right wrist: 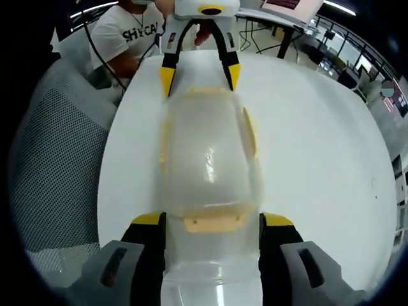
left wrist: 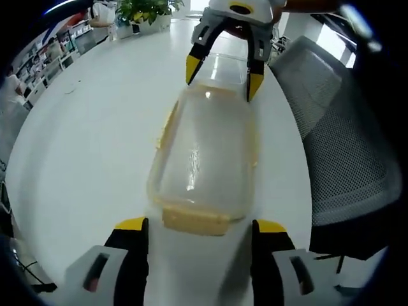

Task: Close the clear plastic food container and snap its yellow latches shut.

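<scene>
A person's white T-shirt [right wrist: 131,32] in the right gripper view bears black letters reading "SHYCA", partly hidden.

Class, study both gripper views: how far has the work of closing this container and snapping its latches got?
Done: the lid appears seated on the clear plastic food container on the white table. In hand: the open left gripper and open right gripper each straddle an end yellow latch. Left: the latches look unsnapped, though I cannot be sure.

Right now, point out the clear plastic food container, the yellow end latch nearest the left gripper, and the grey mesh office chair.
clear plastic food container [left wrist: 204,159]: left gripper view, middle of the lid.
yellow end latch [left wrist: 194,220]: left gripper view, centre of the flap.
grey mesh office chair [left wrist: 347,150]: left gripper view, mesh backrest.
</scene>
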The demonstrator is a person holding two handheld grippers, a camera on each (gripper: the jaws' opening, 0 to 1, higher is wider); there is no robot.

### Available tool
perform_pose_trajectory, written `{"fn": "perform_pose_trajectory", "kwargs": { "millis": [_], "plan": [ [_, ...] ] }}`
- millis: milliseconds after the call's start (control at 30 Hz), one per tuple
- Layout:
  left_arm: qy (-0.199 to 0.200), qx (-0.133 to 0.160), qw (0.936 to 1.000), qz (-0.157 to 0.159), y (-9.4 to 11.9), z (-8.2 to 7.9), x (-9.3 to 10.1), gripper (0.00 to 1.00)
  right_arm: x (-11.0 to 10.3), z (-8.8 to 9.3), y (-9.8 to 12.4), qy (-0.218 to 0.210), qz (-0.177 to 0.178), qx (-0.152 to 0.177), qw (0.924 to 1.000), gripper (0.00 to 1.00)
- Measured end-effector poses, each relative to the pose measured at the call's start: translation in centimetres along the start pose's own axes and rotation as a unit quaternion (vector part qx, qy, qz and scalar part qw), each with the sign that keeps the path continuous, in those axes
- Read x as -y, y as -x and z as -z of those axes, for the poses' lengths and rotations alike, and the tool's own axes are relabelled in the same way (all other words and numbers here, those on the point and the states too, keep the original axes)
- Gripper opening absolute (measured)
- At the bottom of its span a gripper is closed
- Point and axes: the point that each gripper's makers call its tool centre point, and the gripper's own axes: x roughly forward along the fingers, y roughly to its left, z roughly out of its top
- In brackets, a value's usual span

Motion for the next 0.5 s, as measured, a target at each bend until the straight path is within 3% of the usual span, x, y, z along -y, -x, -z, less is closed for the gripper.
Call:
{"fn": "perform_pose_trajectory", "kwargs": {
  "millis": [500],
  "plan": [
    [-0.037, -0.011, 0.9993, -0.004, -0.21, -0.35, -0.14, 0.44, 0.01, 0.31, -0.12, 0.011, -0.005, -0.018, 0.9998, 0.41]
  ]
}}
